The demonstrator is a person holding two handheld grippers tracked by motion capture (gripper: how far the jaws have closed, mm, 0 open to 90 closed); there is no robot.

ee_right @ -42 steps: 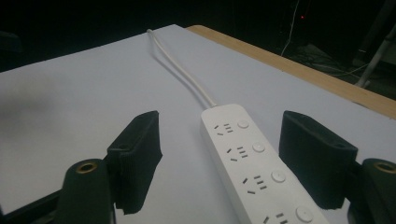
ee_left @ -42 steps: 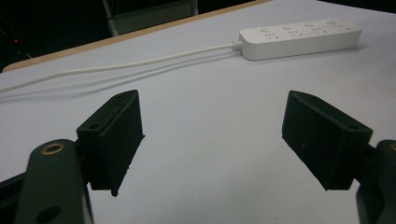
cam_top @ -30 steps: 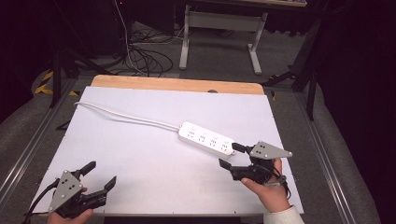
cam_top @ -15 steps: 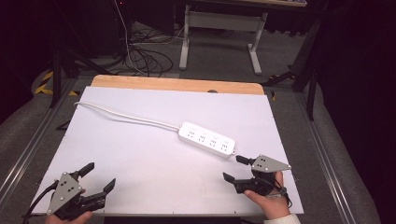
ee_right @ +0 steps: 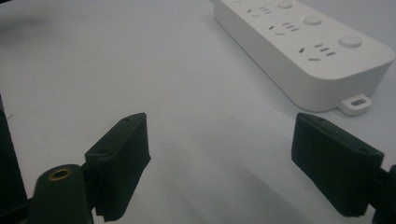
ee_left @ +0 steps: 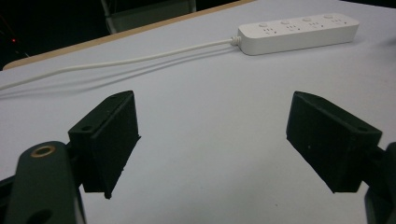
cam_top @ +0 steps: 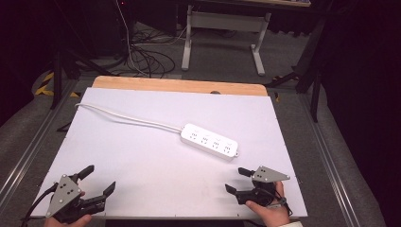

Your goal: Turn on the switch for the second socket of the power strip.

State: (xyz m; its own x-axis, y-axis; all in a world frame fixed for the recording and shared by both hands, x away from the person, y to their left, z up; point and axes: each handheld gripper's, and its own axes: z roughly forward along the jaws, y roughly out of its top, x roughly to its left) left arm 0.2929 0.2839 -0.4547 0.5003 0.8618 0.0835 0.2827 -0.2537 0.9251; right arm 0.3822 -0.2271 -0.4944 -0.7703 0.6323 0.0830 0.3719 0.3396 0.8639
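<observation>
dark room beyond a white-topped table (cam_top: 142, 156) with wooden far edge. grey floor (cam_top: 28, 127) carrying tangled black cables (cam_top: 146, 59). white-legged bench frame (cam_top: 222, 28) behind.

Both hands cut off at near edge, high view. Power strip (ee_right: 299, 51) far end cropped in right gripper view; cord (cam_top: 127, 120) plug end not visible.

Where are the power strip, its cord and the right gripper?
power strip (cam_top: 209, 140), high view, middle of its top face.
cord (cam_top: 127, 118), high view, mid-length on the table.
right gripper (cam_top: 237, 179), high view, between its open jaw tips.
</observation>
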